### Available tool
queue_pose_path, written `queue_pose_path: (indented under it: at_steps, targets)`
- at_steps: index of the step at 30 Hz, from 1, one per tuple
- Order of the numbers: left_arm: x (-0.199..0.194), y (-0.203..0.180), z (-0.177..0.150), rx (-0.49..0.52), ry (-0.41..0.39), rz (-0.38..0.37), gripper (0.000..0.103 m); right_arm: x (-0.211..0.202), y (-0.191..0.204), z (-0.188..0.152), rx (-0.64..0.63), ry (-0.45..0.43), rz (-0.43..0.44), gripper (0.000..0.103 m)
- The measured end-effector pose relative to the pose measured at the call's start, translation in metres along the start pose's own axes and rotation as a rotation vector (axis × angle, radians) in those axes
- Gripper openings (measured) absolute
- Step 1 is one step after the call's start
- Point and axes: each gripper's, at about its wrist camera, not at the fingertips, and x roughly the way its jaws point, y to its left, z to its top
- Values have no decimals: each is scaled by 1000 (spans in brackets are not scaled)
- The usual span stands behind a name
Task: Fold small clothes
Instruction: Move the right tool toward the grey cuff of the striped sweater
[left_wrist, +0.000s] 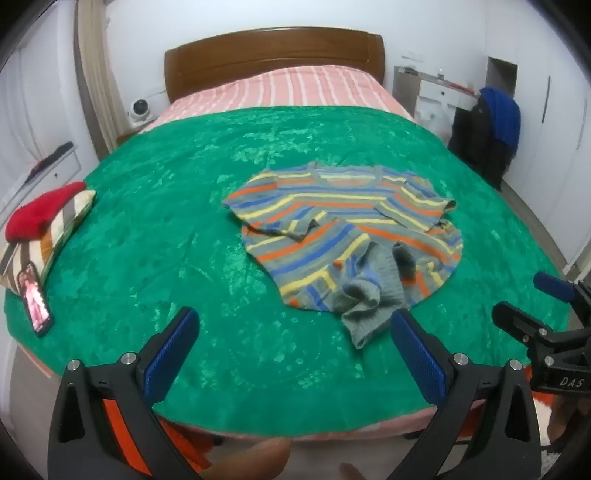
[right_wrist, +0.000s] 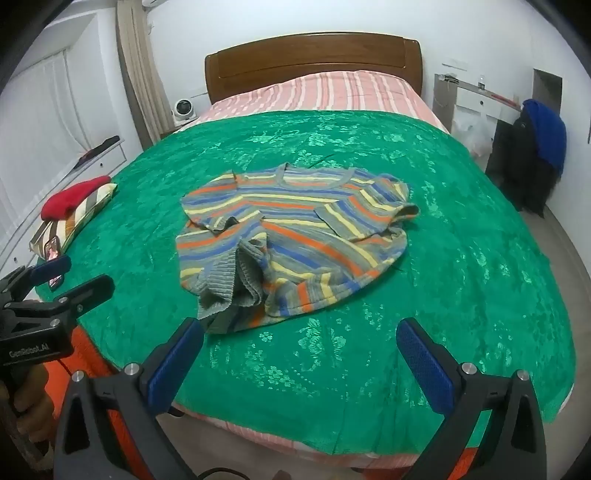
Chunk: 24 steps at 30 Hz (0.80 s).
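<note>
A small striped sweater (left_wrist: 347, 229) in grey, blue, orange and yellow lies crumpled on the green bedspread (left_wrist: 166, 229), neck toward the headboard, its grey hem and a sleeve bunched at the near edge. It also shows in the right wrist view (right_wrist: 295, 236). My left gripper (left_wrist: 295, 332) is open and empty, held above the near bed edge just short of the hem. My right gripper (right_wrist: 299, 343) is open and empty, near the sweater's front edge. Each gripper shows in the other's view: the right one (left_wrist: 532, 299), the left one (right_wrist: 70, 277).
A striped pillow (left_wrist: 62, 225) with a red cloth (left_wrist: 40, 210) and a phone (left_wrist: 35, 299) lie at the bed's left edge. A wooden headboard (left_wrist: 273, 55) stands at the back. Dark and blue clothes (left_wrist: 491, 129) hang at the right.
</note>
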Motion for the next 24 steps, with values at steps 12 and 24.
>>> queue_pose_path:
  at_steps: [12, 24]
  targets:
    - [2, 9, 0, -24, 12, 9, 103, 2, -3, 0, 35, 8, -4, 103]
    - [19, 42, -6, -107, 61, -15, 103, -1, -16, -1, 67, -16, 43, 103]
